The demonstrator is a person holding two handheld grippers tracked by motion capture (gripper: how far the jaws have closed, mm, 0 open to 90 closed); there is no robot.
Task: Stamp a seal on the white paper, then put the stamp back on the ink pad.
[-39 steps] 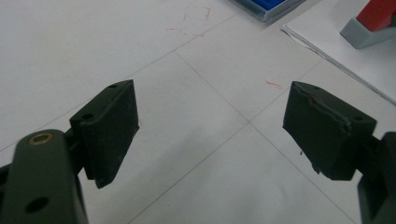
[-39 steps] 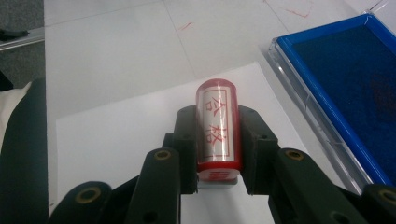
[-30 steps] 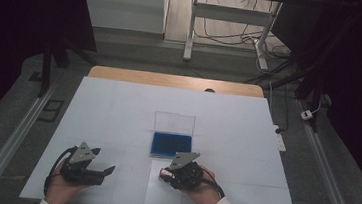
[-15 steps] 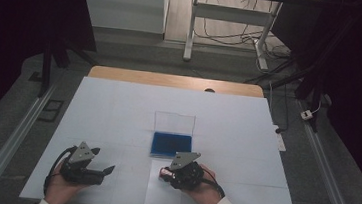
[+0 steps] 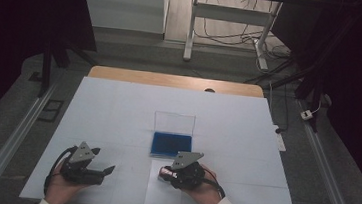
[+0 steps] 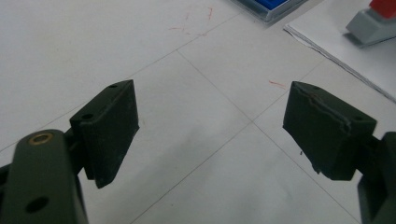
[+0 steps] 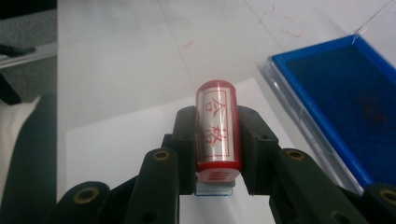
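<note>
Both hands are resting low at the near edge of the white table (image 5: 118,111), forearms coming in from below. The left gripper (image 5: 104,171) is lying level and pointing to the right across the table; in the left gripper view its jaws are standing wide apart with nothing but bare tabletop between them. The right gripper (image 5: 163,173) is pointing left, hovering over the sheet of paper (image 5: 163,198) that is lying near the front edge. Its jaws are pressing in from both sides on a red stamp (image 7: 218,128) (the label is carrying two red characters), which is lying along the jaws above the paper.

Counting things: two grippers, one stamp, one sheet of paper, and one blue ink pad (image 5: 171,144) sitting open just beyond the paper, its clear lid (image 5: 174,122) standing up behind it.
</note>
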